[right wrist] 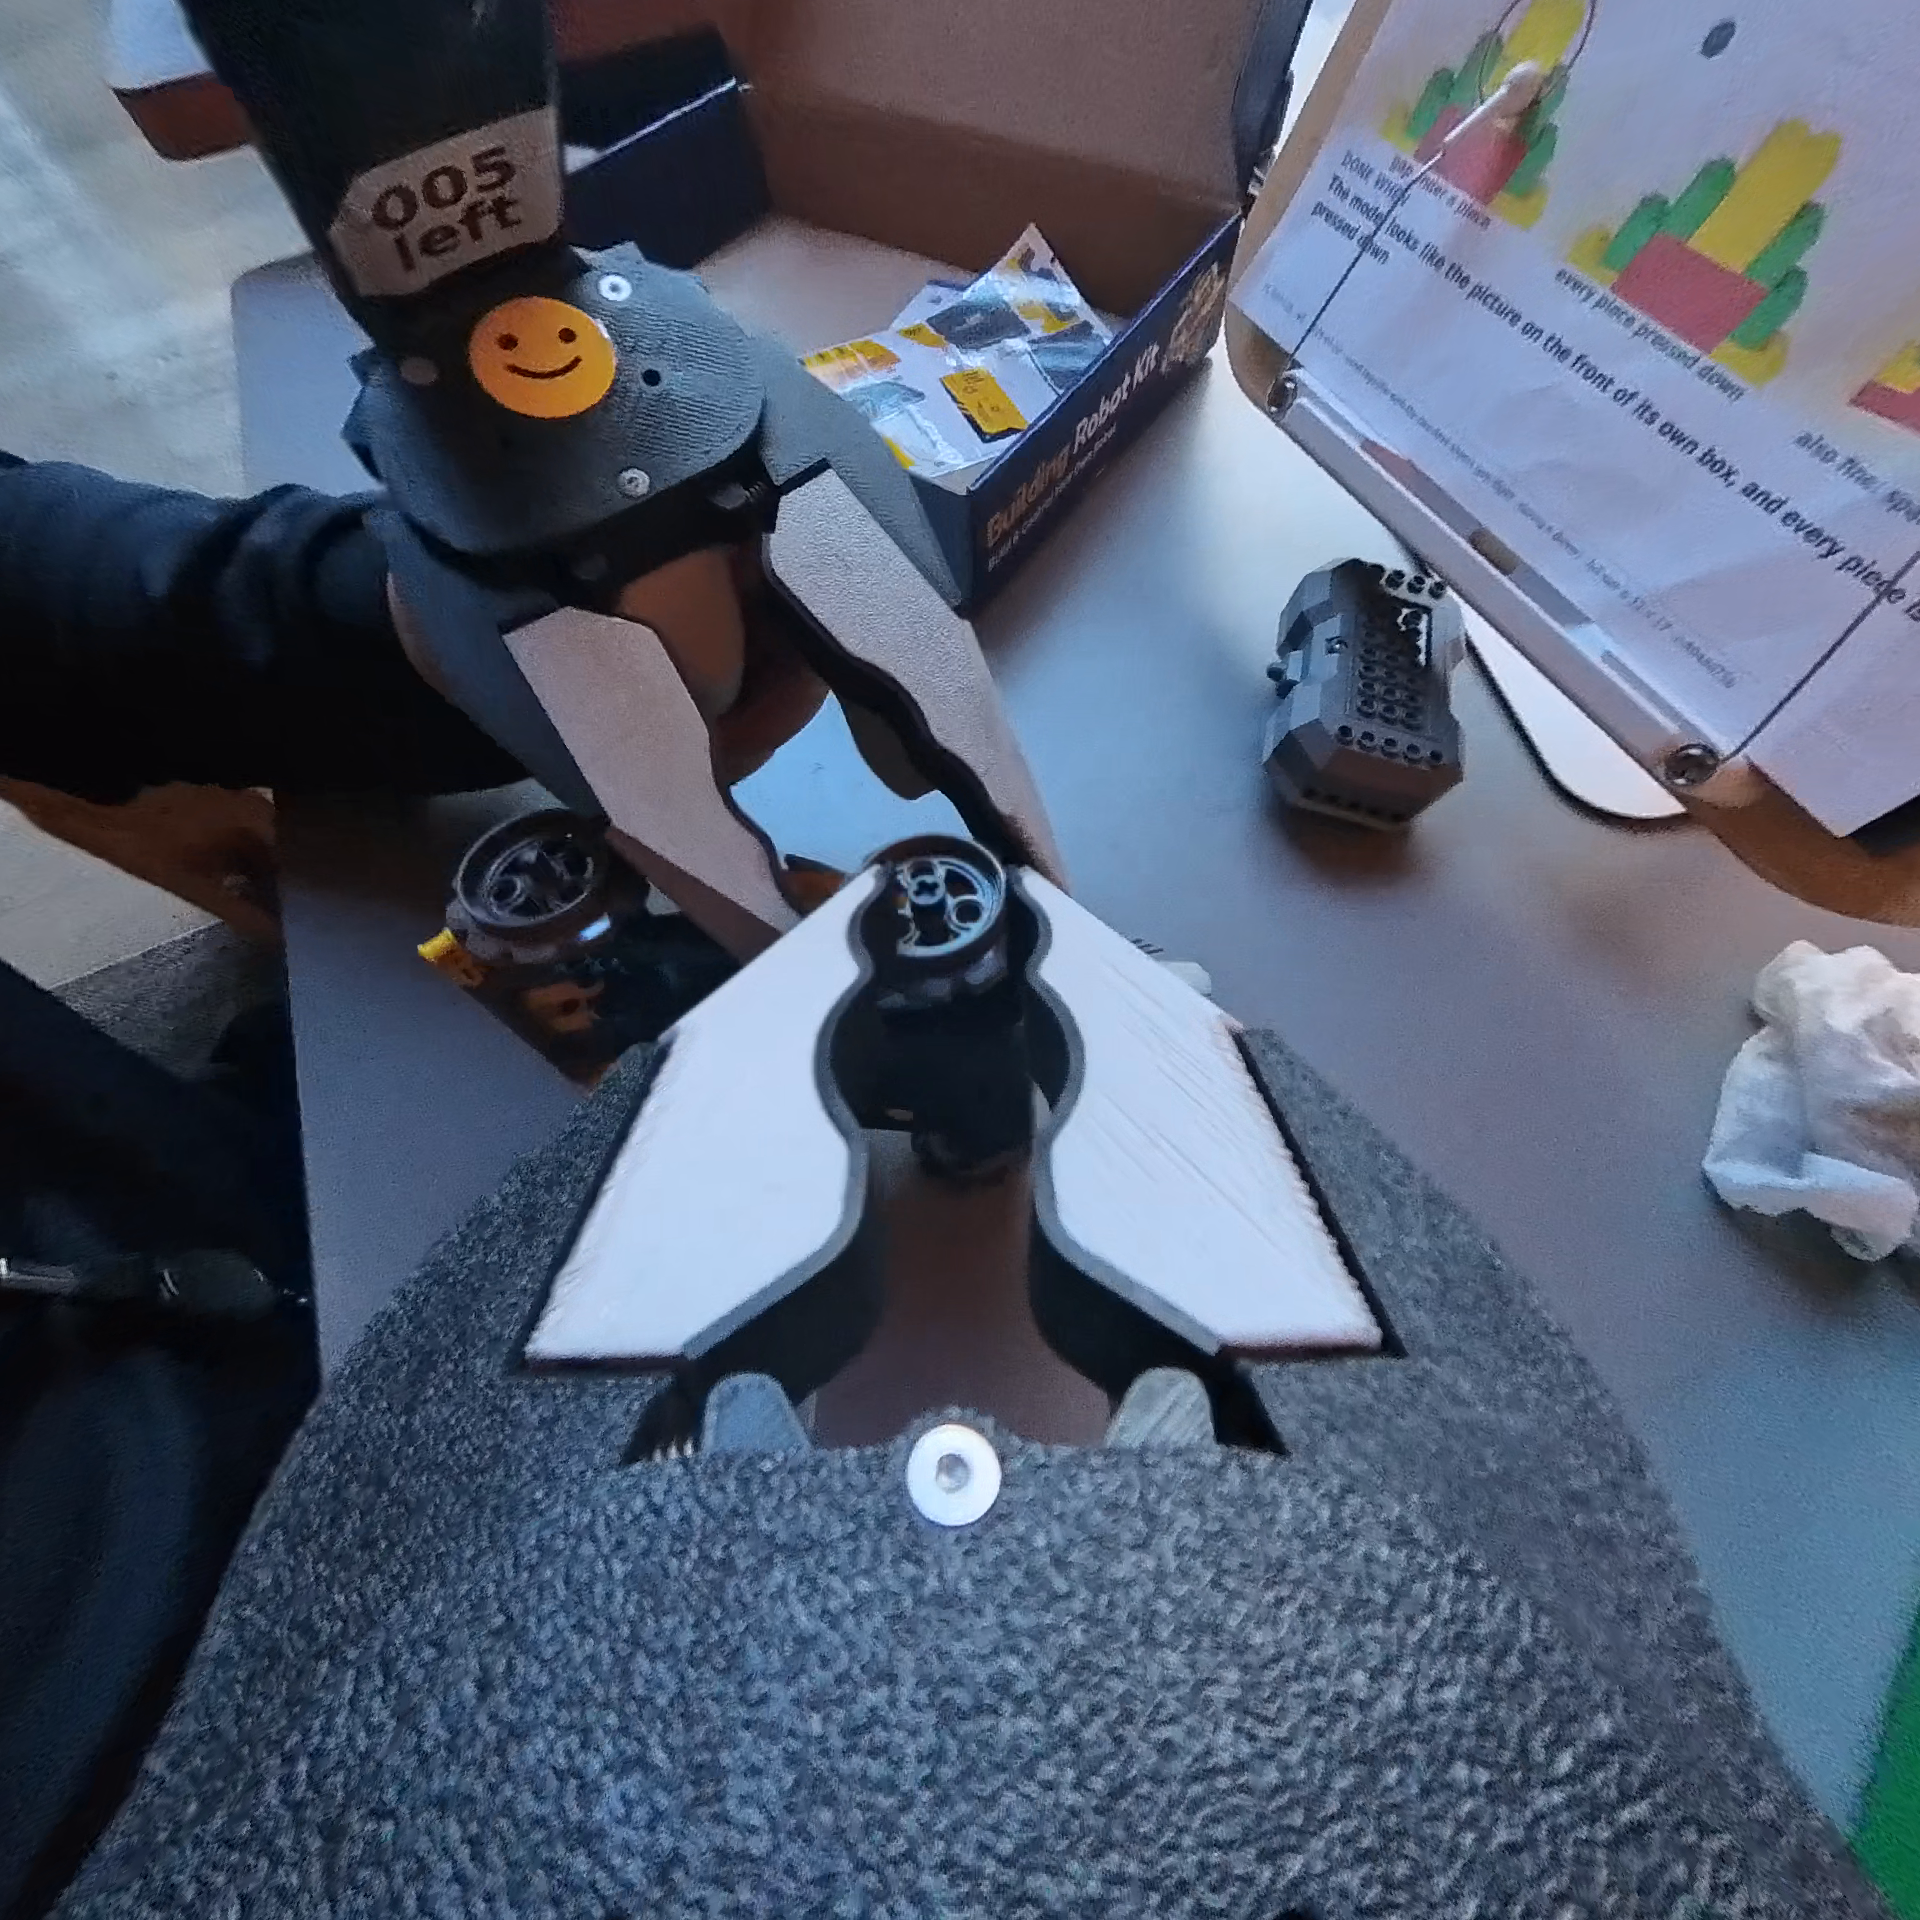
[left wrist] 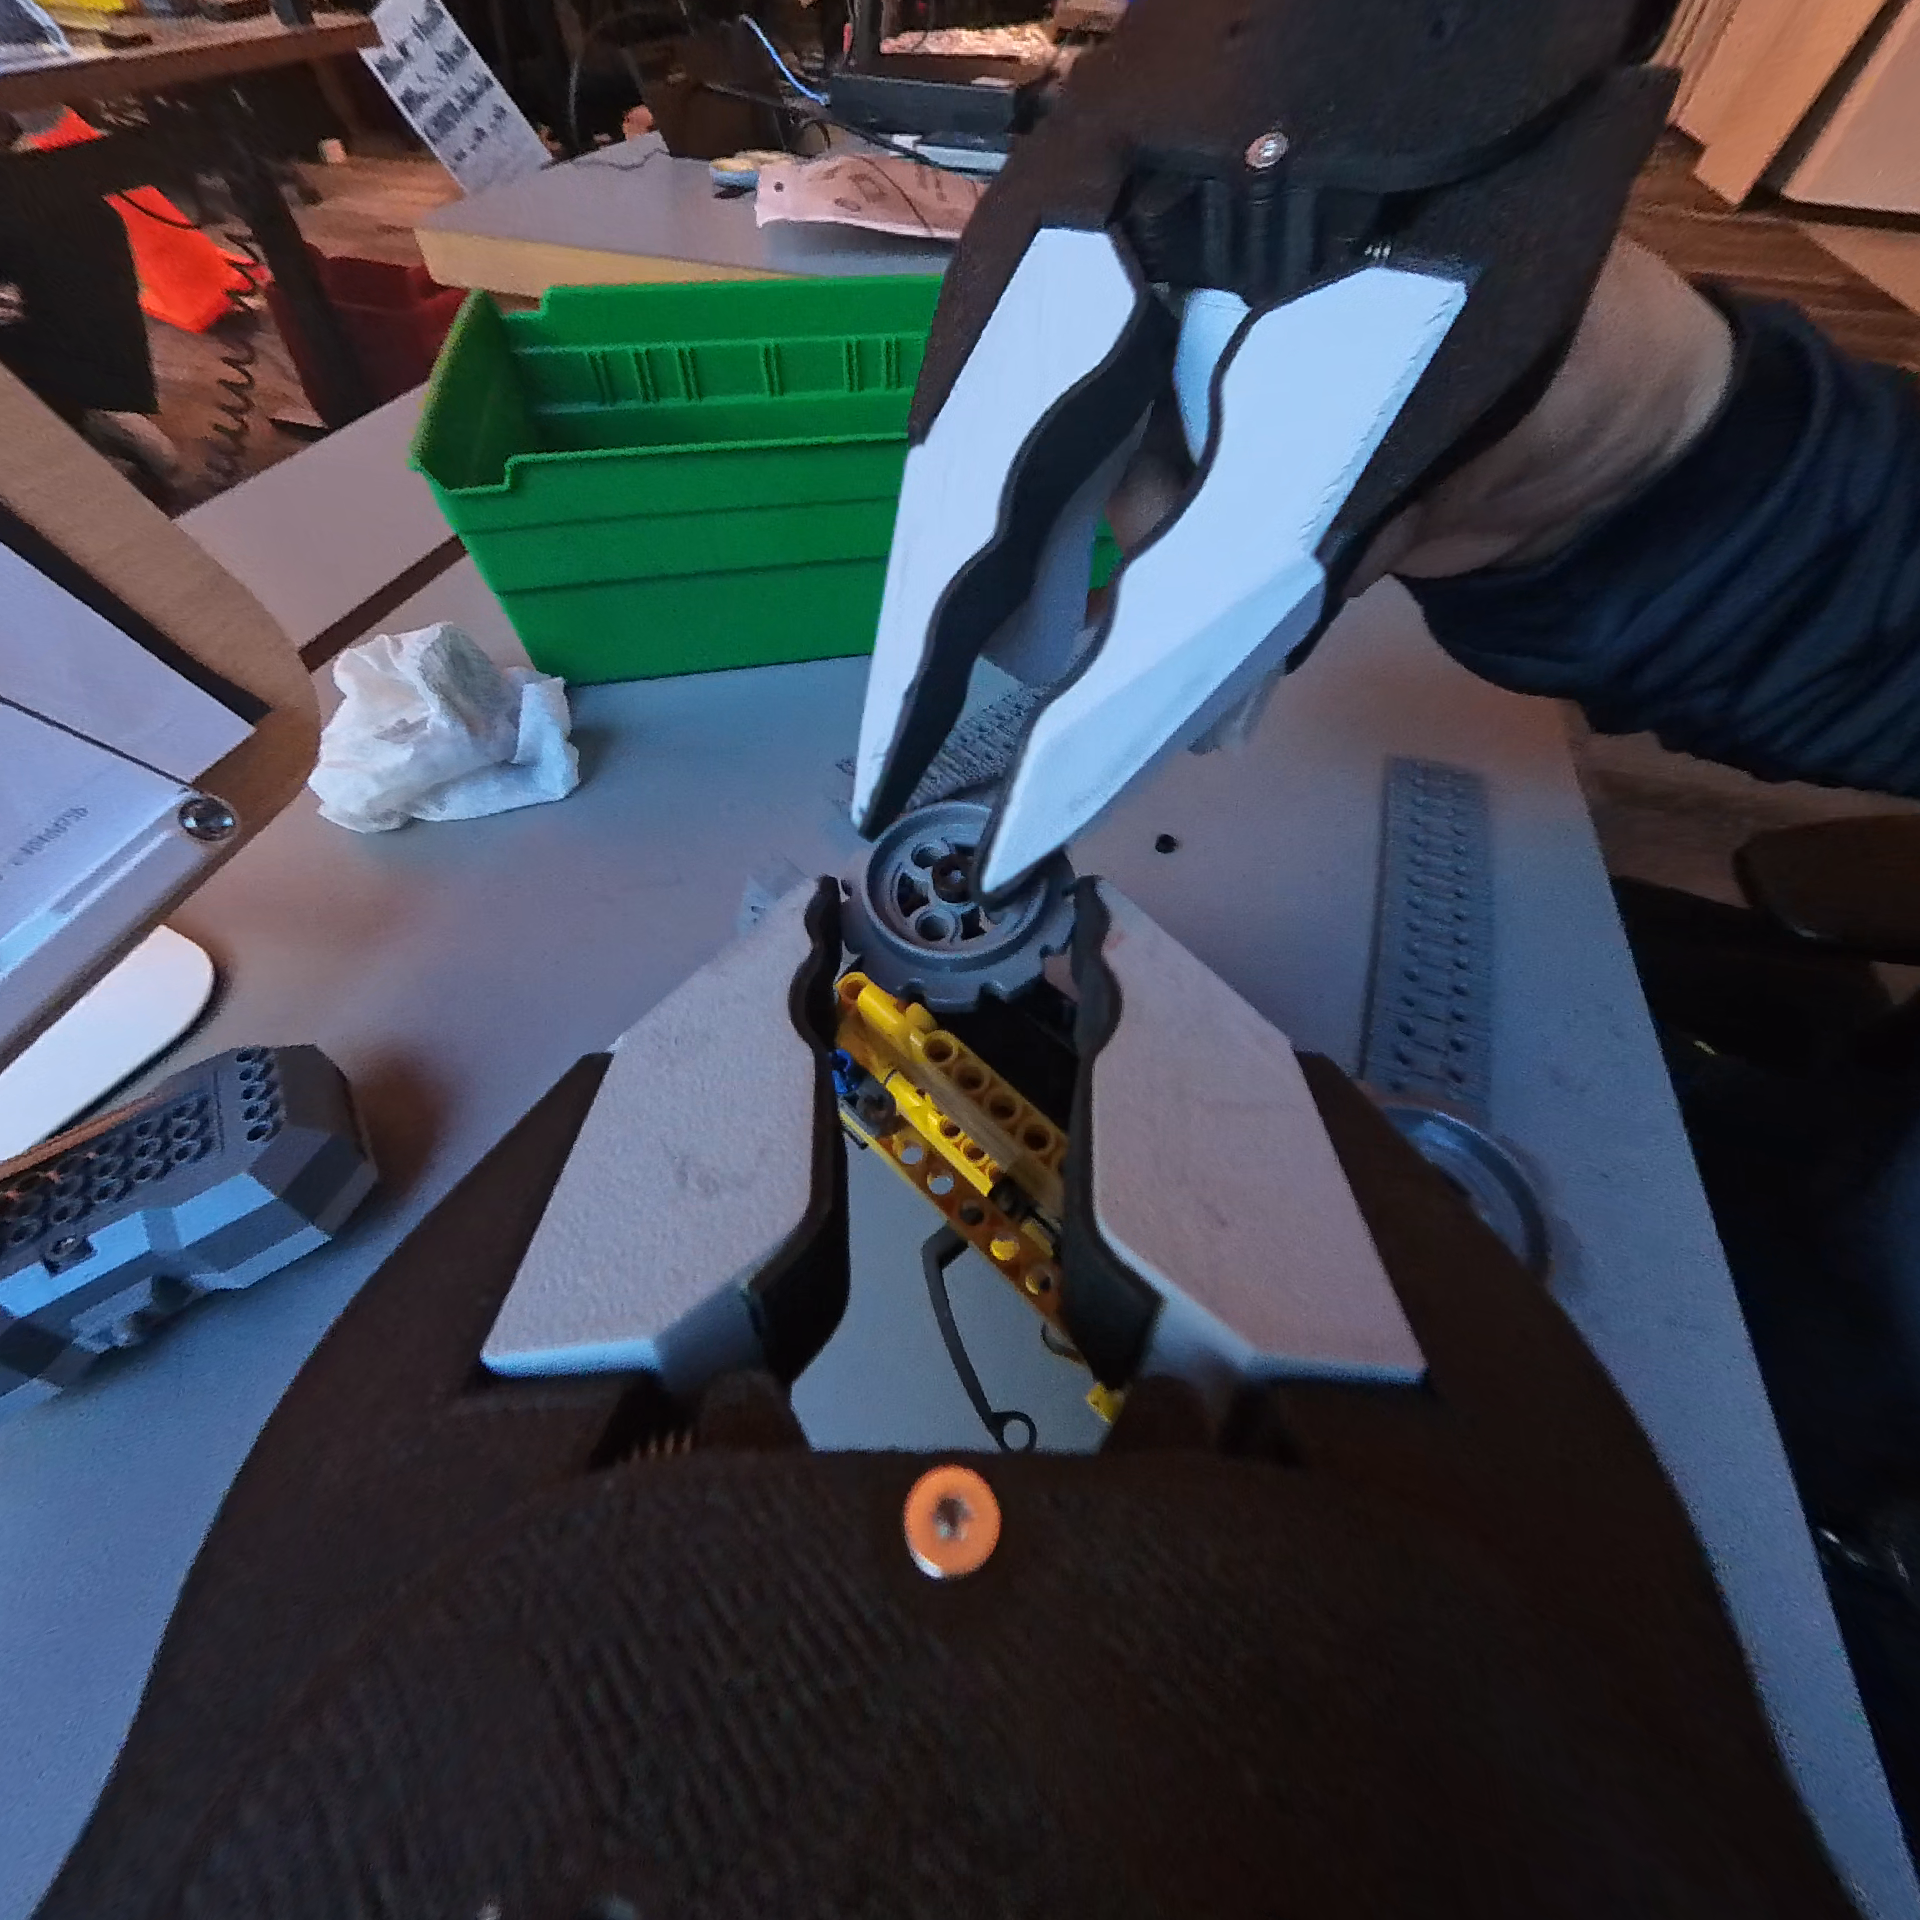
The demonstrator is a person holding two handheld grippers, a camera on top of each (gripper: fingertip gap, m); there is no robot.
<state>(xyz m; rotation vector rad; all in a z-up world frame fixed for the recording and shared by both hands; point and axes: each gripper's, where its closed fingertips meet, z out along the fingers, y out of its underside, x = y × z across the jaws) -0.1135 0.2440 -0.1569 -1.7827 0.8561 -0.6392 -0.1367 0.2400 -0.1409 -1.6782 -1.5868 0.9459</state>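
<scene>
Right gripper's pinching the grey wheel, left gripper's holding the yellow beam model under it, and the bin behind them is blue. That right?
Not quite: the bin behind them is green, not blue, as the left wrist view shows. The rest stands: the right gripper pinches the grey wheel, and the left gripper holds the yellow beam model under it.
</scene>
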